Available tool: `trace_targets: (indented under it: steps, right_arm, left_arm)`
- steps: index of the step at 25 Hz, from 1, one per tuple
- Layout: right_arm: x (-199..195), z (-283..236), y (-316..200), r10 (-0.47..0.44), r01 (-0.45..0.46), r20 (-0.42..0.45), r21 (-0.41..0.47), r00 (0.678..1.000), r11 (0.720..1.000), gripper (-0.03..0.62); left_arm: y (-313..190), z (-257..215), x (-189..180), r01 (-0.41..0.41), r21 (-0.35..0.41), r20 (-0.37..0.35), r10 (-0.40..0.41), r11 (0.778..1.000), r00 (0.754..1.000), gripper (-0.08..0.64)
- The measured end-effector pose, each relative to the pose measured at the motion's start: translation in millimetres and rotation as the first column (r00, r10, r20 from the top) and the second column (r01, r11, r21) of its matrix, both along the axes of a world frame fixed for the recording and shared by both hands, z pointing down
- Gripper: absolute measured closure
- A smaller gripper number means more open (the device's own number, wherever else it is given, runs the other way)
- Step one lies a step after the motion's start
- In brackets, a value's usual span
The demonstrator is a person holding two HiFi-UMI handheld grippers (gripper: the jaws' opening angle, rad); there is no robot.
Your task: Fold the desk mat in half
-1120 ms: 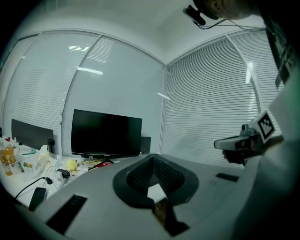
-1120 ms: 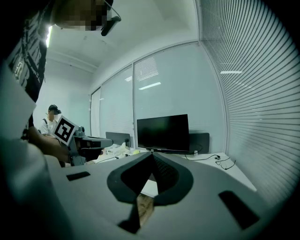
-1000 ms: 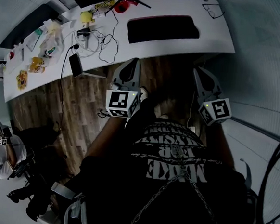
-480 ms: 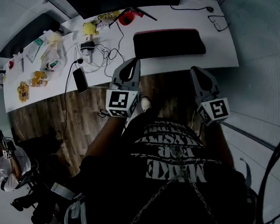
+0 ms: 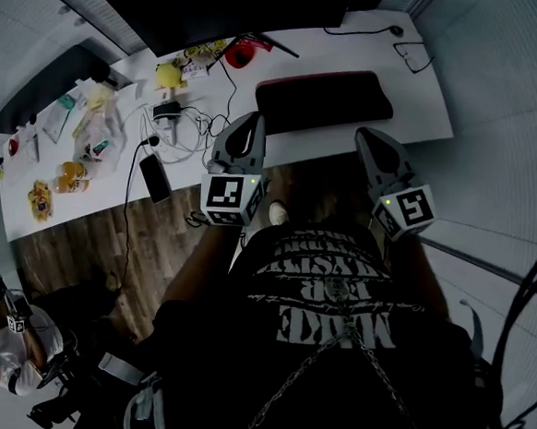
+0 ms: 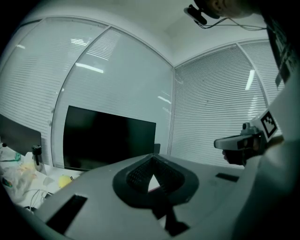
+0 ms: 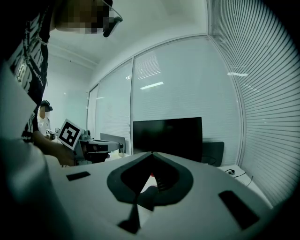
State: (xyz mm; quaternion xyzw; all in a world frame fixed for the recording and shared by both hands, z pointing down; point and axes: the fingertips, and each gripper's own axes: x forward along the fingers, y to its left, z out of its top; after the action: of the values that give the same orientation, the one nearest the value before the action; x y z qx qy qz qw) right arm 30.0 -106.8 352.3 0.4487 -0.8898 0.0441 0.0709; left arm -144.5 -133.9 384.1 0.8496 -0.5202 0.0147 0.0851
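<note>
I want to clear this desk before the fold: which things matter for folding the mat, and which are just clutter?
For the job:
desk mat
left gripper, shut, empty
right gripper, shut, empty
desk

Lying about:
monitor
phone
cables
red object

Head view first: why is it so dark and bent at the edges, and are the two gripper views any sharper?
Head view: dim with black corners; the white desk is brightest and its edge bows, a wide-lens effect. Left gripper view: the blinds curve and light streaks glare on the glass wall. Right gripper view: same curving and dark rim, background fairly sharp.
</note>
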Motion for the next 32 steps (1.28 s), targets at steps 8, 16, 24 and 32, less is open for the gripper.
trace_targets:
  steps: [8, 16, 24, 32]
  right_arm:
    - [4.6, 16.4, -1.2, 0.023, -0.024, -0.017, -0.044, 1.0, 0.999, 0.592]
    - [29.5, 35.9, -35.2, 0.028, -0.029, -0.008, -0.089, 1.0, 0.996, 0.592]
    - [49.7, 64.1, -96.3, -0.03, 0.028, -0.013, -0.135, 0.999, 0.99, 0.592]
    - [118.2, 129.5, -170.3, -0.014, -0.005, -0.076, -0.244, 0.997, 0.97, 0.592]
  left_arm:
    - [-13.7, 15.1, 6.4, -0.018, -0.046, -0.036, 0.016, 0.999, 0.999, 0.554]
    - [-35.3, 37.6, 24.1, -0.017, -0.105, -0.026, 0.014, 0.994, 1.0, 0.554]
    - [-77.5, 68.9, 47.7, -0.012, -0.177, 0.024, 0.017, 0.984, 1.0, 0.554]
    - [-130.2, 131.3, 111.0, -0.087, -0.31, 0.052, 0.108, 0.947, 0.993, 0.554]
